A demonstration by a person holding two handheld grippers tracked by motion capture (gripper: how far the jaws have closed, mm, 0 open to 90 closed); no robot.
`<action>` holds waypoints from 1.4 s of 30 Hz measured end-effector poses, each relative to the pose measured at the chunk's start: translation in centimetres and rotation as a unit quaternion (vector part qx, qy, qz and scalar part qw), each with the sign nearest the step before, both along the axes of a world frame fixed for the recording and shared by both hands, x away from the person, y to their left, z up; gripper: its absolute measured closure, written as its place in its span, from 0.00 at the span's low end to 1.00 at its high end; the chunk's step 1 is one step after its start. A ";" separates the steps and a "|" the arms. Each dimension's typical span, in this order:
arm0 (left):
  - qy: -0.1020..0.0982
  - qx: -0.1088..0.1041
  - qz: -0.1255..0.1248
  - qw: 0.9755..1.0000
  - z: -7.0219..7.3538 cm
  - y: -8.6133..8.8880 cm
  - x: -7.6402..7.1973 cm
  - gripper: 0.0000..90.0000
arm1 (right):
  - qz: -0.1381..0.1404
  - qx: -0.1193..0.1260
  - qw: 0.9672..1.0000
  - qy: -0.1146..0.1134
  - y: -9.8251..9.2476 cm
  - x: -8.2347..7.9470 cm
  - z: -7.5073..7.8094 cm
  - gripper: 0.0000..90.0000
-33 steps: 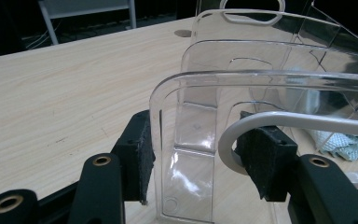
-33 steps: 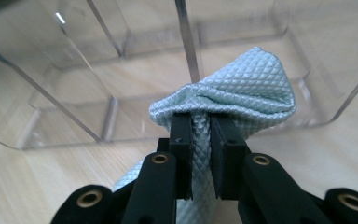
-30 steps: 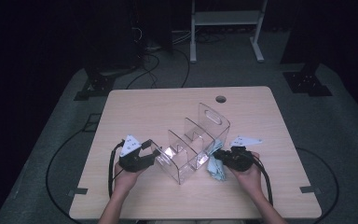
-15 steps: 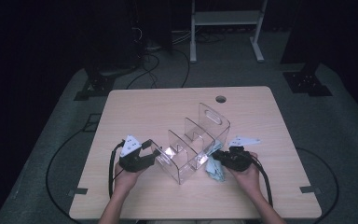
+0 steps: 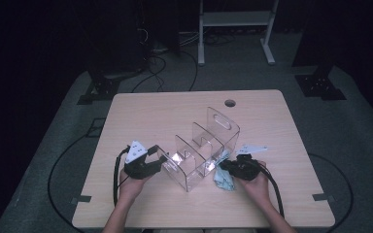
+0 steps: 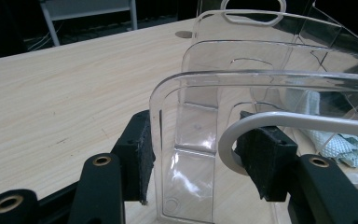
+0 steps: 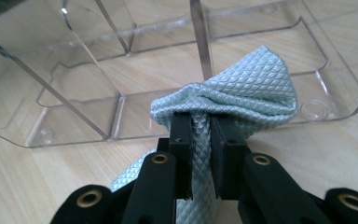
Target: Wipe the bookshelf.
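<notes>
tongs first: the right tongs pinch a fold of the cloth, which bunches just outside the open side of the clear rack on the tabletop. the left tongs straddle the rack's near end wall; i cannot tell whether both pads press it.

risks, as i judge them: the rack is light and slick, so a push with the cloth could slide or tip it if the left hold is loose. the cloth could catch on a divider edge, or slip from its thin pinch.

both hands lie low near the tabletop's front edge, forearms angling inward, left hand and right hand flanking the rack.
</notes>
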State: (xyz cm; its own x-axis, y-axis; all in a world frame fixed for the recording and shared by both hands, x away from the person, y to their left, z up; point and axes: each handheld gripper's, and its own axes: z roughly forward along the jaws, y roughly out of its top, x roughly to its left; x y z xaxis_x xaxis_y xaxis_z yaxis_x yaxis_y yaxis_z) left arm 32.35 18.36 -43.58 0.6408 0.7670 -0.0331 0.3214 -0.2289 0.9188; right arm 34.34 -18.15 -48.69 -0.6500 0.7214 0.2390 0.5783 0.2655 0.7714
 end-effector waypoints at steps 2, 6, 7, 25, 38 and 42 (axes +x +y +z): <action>0.000 -0.001 0.000 1.000 0.0 0.0 0.0 0.52 | 0.000 0.008 1.000 -0.015 -0.2 -0.2 0.7 0.89; 0.000 -0.001 0.001 1.000 0.0 0.0 0.0 0.52 | -0.002 0.018 0.999 -0.038 -0.4 -0.6 1.9 0.89; -0.001 0.001 0.000 1.000 0.0 0.0 0.0 0.52 | -0.003 0.016 0.999 -0.035 -0.3 -0.5 1.8 0.89; -0.003 0.001 0.006 1.000 -0.1 -0.1 0.0 0.52 | 0.079 0.032 0.993 -0.082 3.0 -5.4 4.6 0.89; -0.004 0.004 0.007 1.000 -0.1 -0.2 -0.1 0.52 | 0.081 -0.005 0.996 -0.032 4.8 -4.2 0.7 0.89; -0.002 0.000 0.008 1.000 -0.1 -0.2 0.0 0.52 | 0.080 0.008 0.995 -0.054 4.5 -4.6 2.2 0.89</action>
